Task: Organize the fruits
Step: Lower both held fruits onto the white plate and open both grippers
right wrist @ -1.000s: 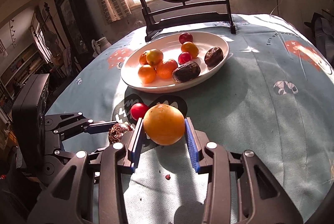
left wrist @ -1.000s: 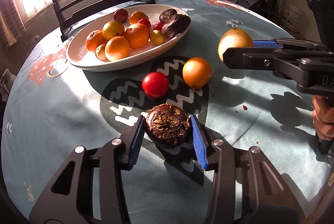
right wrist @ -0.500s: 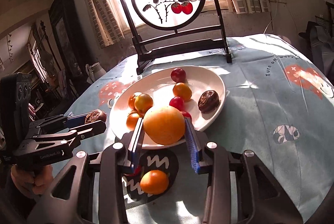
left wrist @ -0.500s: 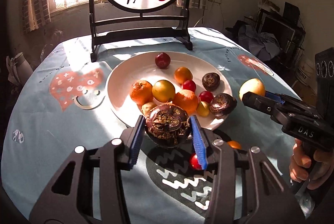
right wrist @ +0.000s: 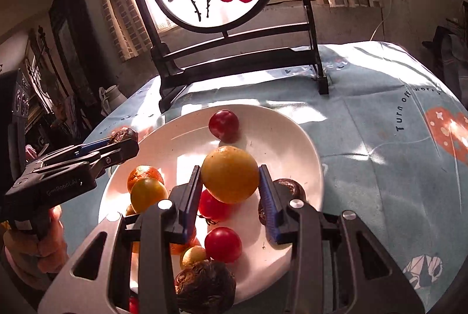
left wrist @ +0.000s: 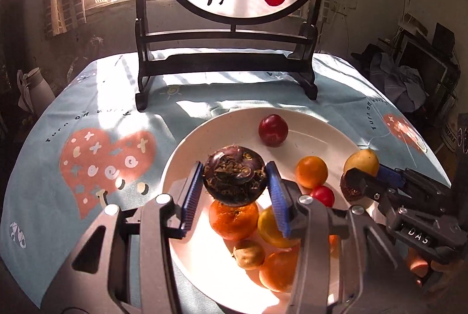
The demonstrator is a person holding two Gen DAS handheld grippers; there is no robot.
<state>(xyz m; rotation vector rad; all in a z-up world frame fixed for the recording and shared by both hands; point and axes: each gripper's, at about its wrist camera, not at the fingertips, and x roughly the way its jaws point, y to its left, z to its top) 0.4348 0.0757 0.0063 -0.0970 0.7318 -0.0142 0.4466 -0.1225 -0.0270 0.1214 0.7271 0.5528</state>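
My left gripper point(left wrist: 234, 191) is shut on a dark purple-brown fruit point(left wrist: 234, 179) and holds it above the left part of the white plate point(left wrist: 310, 124). My right gripper point(right wrist: 231, 188) is shut on a yellow-orange fruit point(right wrist: 230, 174) above the plate's middle point(right wrist: 280, 132). Each gripper also shows in the other's view, the right one point(left wrist: 368, 173) at the right, the left one point(right wrist: 122, 143) at the left. The plate holds several oranges, red fruits and dark fruits, among them a red plum point(left wrist: 273, 129) at the back.
A dark wooden stand with a round painted screen point(left wrist: 228, 56) rises on the table just behind the plate. The tablecloth point(left wrist: 96, 115) is light blue with red heart prints. Furniture and clutter surround the table.
Both grippers have lifted their fruits off the tablecloth and moved forward over the plate. The loose orange and red fruit on the cloth have dropped out of view.
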